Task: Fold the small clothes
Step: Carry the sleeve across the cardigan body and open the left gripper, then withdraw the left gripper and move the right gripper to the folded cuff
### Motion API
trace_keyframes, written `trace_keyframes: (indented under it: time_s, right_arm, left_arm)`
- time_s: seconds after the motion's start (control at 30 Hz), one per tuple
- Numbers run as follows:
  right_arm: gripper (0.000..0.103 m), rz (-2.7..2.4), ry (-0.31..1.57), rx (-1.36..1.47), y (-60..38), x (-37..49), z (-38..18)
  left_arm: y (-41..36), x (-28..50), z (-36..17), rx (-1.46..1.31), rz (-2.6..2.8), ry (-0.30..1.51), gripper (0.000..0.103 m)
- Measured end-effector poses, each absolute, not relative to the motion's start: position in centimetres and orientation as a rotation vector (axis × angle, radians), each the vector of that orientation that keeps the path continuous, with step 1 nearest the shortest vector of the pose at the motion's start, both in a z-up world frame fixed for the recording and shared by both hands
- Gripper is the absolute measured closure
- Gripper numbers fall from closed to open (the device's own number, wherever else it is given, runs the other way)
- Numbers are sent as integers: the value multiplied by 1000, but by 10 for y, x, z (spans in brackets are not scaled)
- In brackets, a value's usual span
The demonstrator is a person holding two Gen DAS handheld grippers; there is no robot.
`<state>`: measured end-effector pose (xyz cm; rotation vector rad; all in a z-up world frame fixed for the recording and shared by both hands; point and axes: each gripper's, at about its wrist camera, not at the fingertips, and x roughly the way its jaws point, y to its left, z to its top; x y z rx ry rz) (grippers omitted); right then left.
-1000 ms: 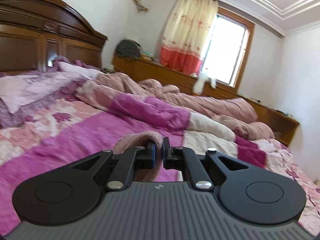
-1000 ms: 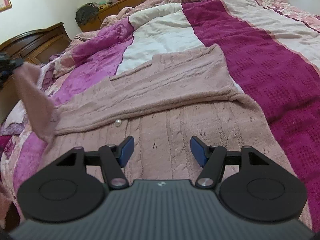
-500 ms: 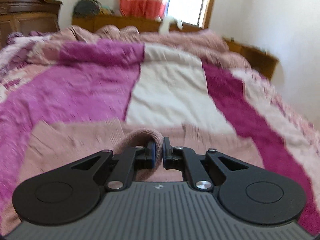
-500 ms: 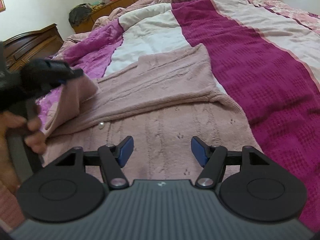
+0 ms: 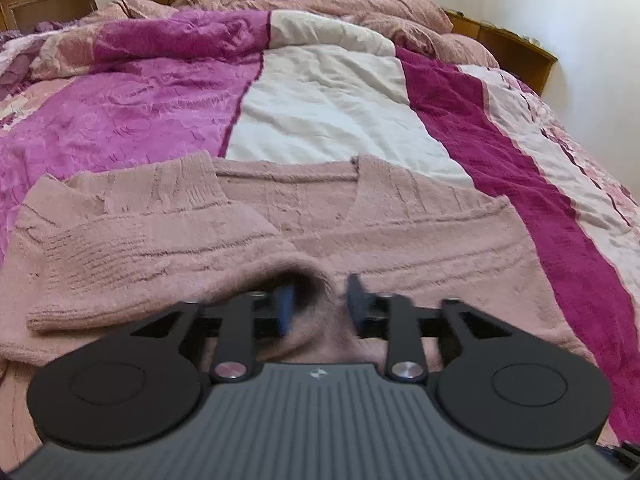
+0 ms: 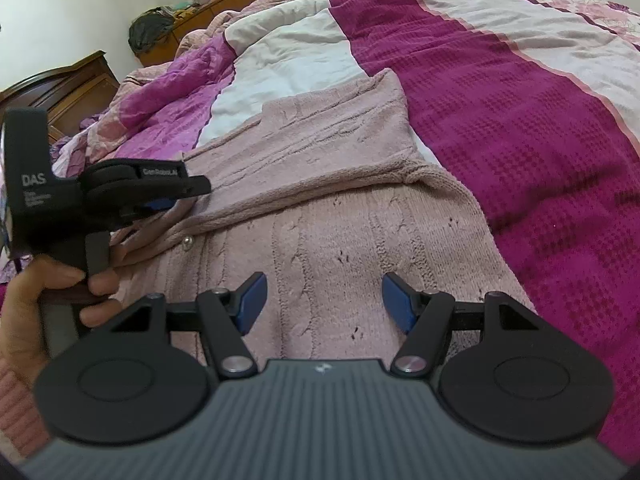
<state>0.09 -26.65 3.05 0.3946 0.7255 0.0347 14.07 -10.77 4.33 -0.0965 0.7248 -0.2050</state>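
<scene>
1 pink sweater [image 6: 332,216] on 1 bed [image 6: 540,128]
Left gripper [image 5: 320,304] has just been opening, sleeve [image 5: 160,256] released between its fingers; right gripper [image 6: 322,300] gapes empty.

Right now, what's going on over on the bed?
A person is folding a pink knit cardigan spread on the striped bedspread. The left gripper has laid a sleeve across the body, and its fingers have just been opening, the cuff between them. The right gripper hovers open above the hem.

striped bedspread [image 5: 328,112], wooden headboard [image 6: 68,92]
</scene>
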Motion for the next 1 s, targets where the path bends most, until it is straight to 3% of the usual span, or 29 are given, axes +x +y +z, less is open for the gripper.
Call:
trace_keyframes:
  time_s: [0.2,1.0]
  right_arm:
    - [37,31,726,401,-267,0,30]
    - [37,101,695,324,-239,-3,54]
  left_arm:
    - [-107,124,53,-59,-215,759,49]
    - [-4,40,83,-2,-14,816,49]
